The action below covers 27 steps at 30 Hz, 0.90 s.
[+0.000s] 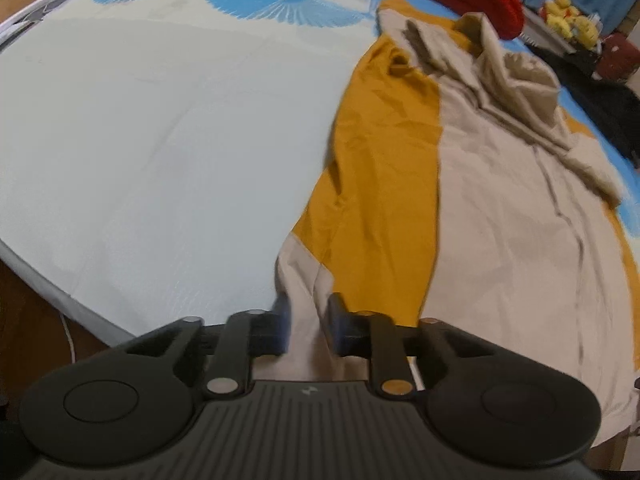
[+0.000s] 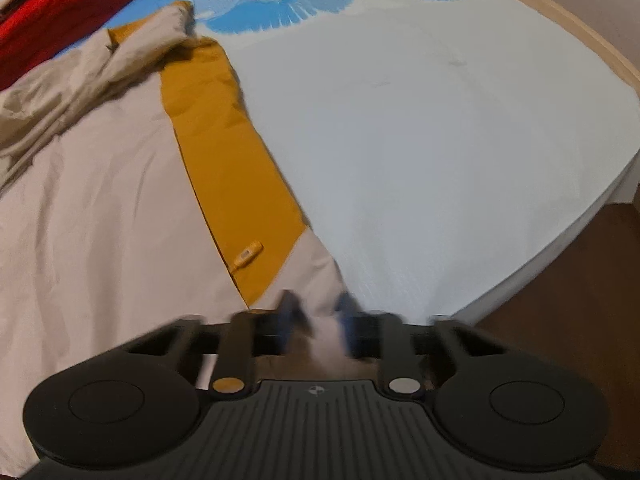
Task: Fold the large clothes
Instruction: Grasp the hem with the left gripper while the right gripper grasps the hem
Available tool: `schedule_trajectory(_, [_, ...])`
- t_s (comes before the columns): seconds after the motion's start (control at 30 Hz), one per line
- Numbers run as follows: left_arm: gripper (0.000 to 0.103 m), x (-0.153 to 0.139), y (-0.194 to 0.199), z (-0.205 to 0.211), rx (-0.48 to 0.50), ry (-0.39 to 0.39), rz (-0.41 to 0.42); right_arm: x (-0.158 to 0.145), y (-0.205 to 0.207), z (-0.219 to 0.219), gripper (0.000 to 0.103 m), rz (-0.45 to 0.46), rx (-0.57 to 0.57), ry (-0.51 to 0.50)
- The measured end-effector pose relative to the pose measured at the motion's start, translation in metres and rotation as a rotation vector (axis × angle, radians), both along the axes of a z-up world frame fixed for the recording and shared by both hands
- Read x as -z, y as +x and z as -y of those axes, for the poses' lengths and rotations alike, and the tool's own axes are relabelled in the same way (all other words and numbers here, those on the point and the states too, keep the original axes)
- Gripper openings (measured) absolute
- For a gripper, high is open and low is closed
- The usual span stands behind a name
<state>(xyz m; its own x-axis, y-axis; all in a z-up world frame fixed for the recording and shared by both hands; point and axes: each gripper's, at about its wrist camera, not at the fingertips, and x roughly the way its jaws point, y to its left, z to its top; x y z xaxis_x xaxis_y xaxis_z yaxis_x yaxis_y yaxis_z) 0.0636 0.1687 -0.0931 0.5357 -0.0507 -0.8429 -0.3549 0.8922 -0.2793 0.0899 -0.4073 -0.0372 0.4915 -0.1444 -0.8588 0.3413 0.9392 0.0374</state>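
The jacket [image 1: 500, 208] stretches lengthwise toward the upper frame; its near hem corners are pinched by the left claw [image 1: 308, 330] and right claw [image 2: 320, 322].

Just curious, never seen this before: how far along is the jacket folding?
Done: the jacket lies spread on the bed. In hand: the left claw and right claw each pinch a bottom corner. Left: every fold; none shows yet.

no legible txt or nos. anywhere; orange jacket tag [image 2: 248, 255] too blurry.
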Motion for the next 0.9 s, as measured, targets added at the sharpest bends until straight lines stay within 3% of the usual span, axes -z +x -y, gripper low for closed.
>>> schedule_trajectory(0.07, [0.019, -0.003, -0.002, -0.001, 0.001, -0.013, 0.019, -0.006, -0.003, 0.001, 0.012, 0.037, 0.001, 0.028])
schedule_trajectory(0.17, [0.034, 0.005, -0.001, -0.005, -0.028, -0.035, -0.027, -0.002, -0.002, -0.003, 0.021, 0.013, -0.006, 0.005])
schedule_trajectory(0.2, [0.035, 0.007, -0.001, -0.006, -0.031, -0.044, -0.040, 0.002, -0.002, -0.003, 0.028, -0.008, 0.001, -0.008])
schedule_trajectory(0.3, [0.036, 0.006, 0.000, -0.001, -0.008, -0.016, -0.039, 0.008, -0.003, -0.007, 0.029, -0.028, -0.007, -0.030])
schedule_trajectory(0.37, [0.028, 0.006, 0.001, 0.001, 0.004, -0.004, -0.034, 0.007, -0.003, -0.009, 0.022, -0.023, -0.012, -0.034])
schedule_trajectory(0.4, [0.016, 0.006, 0.001, 0.002, 0.010, -0.008, -0.028, 0.006, -0.004, -0.009, 0.012, -0.014, -0.016, -0.028])
schedule_trajectory(0.43, [0.010, 0.005, 0.002, 0.003, 0.018, -0.014, -0.017, 0.004, -0.005, -0.010, 0.009, -0.002, -0.021, -0.024])
schedule_trajectory(0.5, [0.006, -0.001, 0.002, 0.006, 0.033, -0.001, 0.009, -0.002, -0.008, -0.013, 0.003, 0.028, -0.035, -0.016])
schedule_trajectory(0.9, [0.003, -0.061, -0.018, 0.010, 0.056, -0.001, 0.231, -0.091, -0.031, -0.022, 0.001, 0.334, -0.106, 0.135])
